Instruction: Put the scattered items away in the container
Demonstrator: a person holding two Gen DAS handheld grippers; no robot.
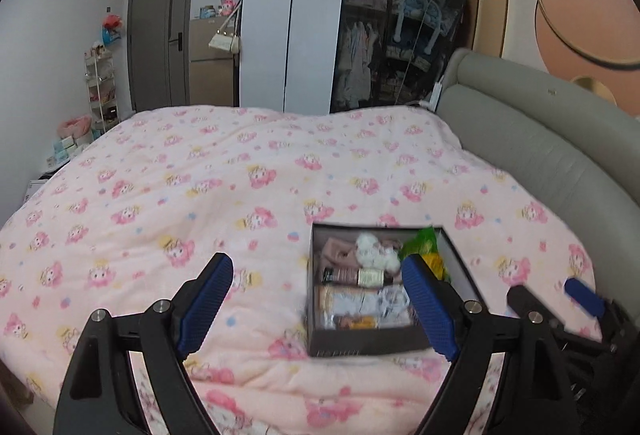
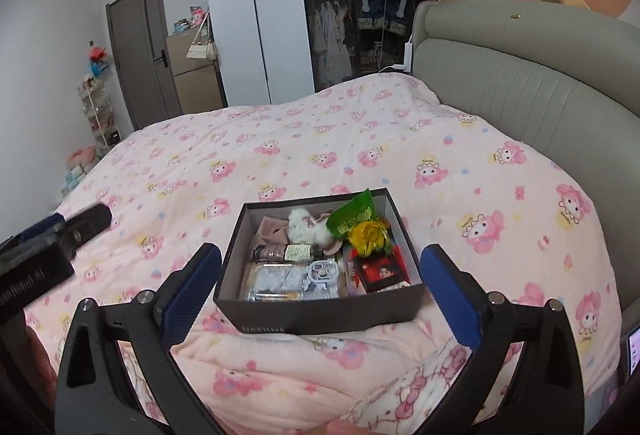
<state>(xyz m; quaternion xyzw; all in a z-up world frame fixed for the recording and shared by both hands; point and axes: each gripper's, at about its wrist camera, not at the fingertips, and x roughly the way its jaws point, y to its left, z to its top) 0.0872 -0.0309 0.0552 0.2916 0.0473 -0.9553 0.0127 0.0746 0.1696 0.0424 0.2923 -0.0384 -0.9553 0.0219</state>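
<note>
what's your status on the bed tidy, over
Left gripper open, empty. Right gripper open, empty, facing the box. Box full on the quilt; no loose items seen. Nothing in the way.

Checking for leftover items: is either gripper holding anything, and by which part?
Nothing is held. The left gripper and right gripper are both open, empty.

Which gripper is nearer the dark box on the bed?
Right. The right gripper hangs open straddling the dark box; the left gripper, also open, sits off to the box's left.
</note>
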